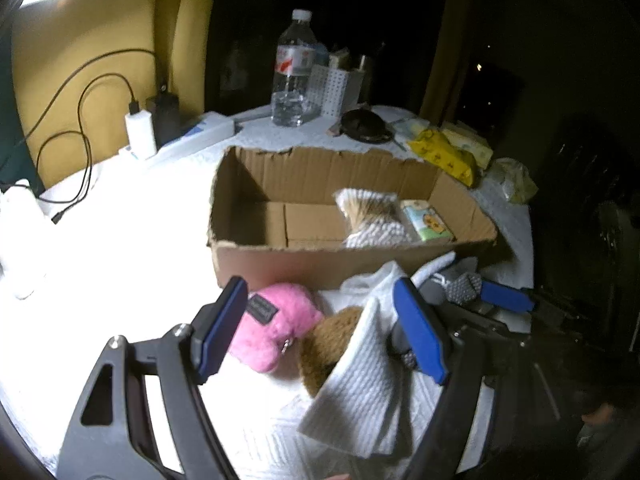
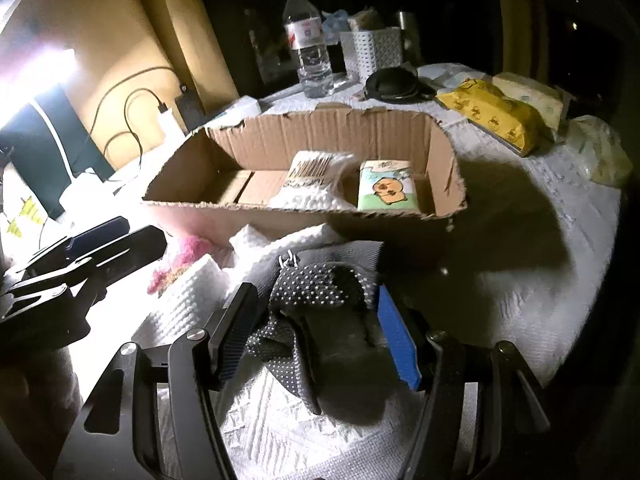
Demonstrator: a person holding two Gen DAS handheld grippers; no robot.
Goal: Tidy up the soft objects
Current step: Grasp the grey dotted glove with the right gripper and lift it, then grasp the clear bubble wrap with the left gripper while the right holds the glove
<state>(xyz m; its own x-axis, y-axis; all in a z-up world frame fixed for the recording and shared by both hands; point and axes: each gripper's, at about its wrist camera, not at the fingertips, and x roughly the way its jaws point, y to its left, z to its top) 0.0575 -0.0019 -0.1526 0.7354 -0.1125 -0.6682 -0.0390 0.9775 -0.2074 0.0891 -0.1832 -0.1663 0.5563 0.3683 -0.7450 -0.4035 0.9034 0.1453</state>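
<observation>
On the table [image 1: 120, 216], in front of an open cardboard box [image 1: 256, 256], lies a small heap of soft things waiting to be sorted: a pink plush pouch [image 1: 272, 328], a brown plush toy [image 1: 328, 344], a folded white cloth [image 1: 360, 392] and a grey dotted sock [image 2: 320, 292]. The box already holds a bag of cotton swabs [image 1: 370, 216] and a tissue pack with a cartoon print [image 1: 426, 222], both toward its right end, with the left half bare. The right hand-held gripper [image 2: 316, 320] has its jaws spread to either side of the dotted sock, which lies between them; whether the pads actually press it I cannot tell, so I would call it open around the sock. The left hand-held gripper [image 1: 324, 328] hangs open above the pouch, the brown toy and the cloth, gripping nothing. The step in hand looks like picking up the sock. Next, I judge, the right jaws must close firmly on the bunched fabric, lift it over the box's torn near wall, and drop it into the free space.
</observation>
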